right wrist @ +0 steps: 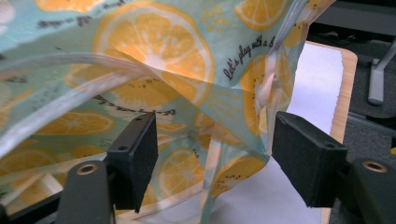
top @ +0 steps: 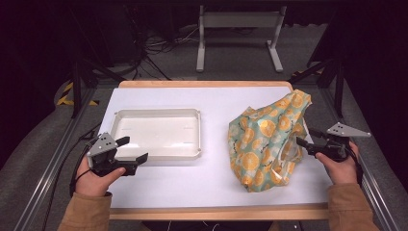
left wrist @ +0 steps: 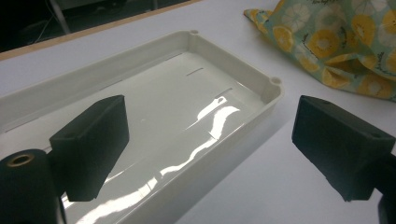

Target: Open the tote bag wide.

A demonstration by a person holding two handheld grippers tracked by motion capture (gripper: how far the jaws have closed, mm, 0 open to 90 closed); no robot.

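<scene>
2 hand-held grippers work over the desk (top: 192,187). The left hand-held gripper (top: 132,150) hangs open at the near rim of 1 white tray (top: 157,115). The right hand-held gripper (top: 304,137), jaws spread, reaches against 1 lemon-print bag (top: 264,139) standing right of the tray.
</scene>
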